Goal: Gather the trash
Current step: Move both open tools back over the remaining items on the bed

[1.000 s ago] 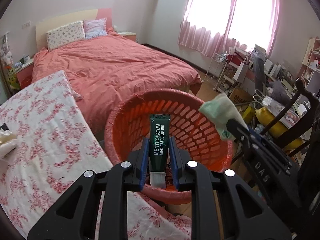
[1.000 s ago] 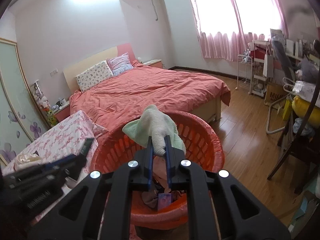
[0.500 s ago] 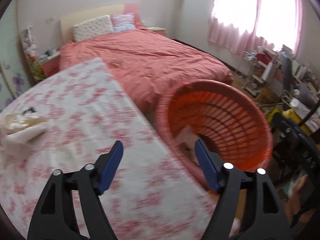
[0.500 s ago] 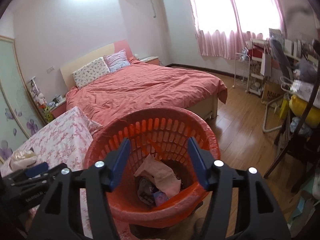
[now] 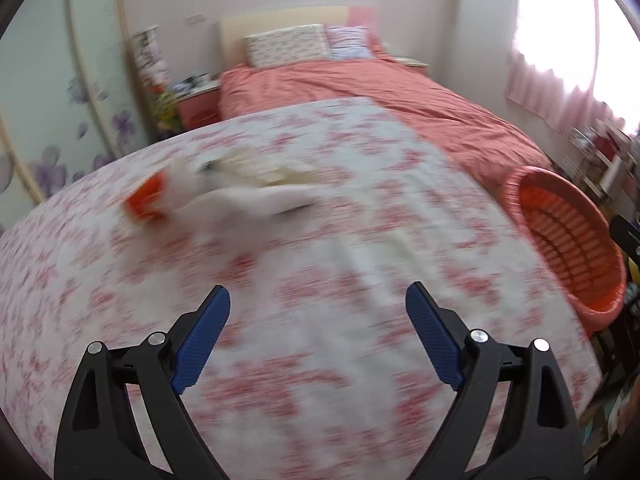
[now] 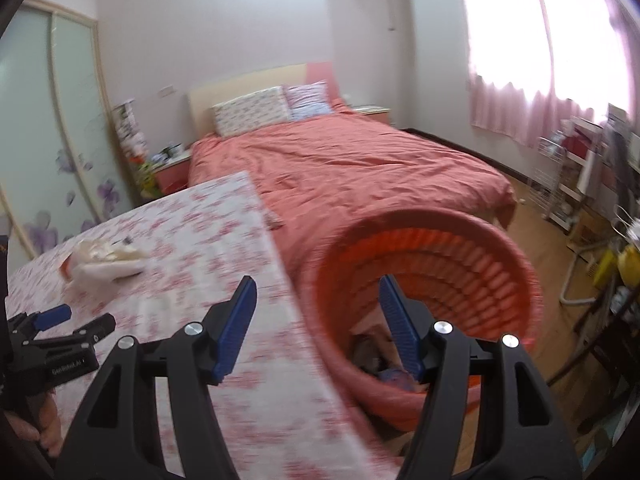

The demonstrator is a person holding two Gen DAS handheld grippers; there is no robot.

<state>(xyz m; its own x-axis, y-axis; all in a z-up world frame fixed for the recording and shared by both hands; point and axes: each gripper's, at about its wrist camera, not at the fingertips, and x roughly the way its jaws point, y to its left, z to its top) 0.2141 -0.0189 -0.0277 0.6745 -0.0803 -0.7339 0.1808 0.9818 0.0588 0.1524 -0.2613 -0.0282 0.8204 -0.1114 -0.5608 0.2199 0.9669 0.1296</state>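
Gone from both jaws since a second ago: the green lip gel tube from the left, the pale green cloth from the right. Swung away from the round orange plastic slatted basket (image 5: 568,240) with the left gripper (image 5: 318,336), now above the bench covered with a white cloth with red flower print (image 5: 320,280). Opening still, the left jaws, already very wide, with nothing between the blue pads except the blurred flowered cloth below.

Further on the bench, toward the far left part, lies a heap of crumpled white and cream trash with a small orange piece at its left end (image 5: 232,192); too blurred to tell what exactly. Apart from the left gripper, not touched by it.

Right gripper (image 6: 318,320) held over the edge of the bench where the basket stands just beside it. Jaws about half open, empty; left pad over the flowered cloth, right pad over the mouth of the basket. Inside the basket, at the bottom, some pink and dark trash (image 6: 380,360), partly hidden behind the right pad.

At the lower left of the right wrist view, the left gripper from the side, with a person's hand (image 6: 48,420) around its grip.

Behind the bench, a bed with a salmon-red cover (image 6: 340,168).
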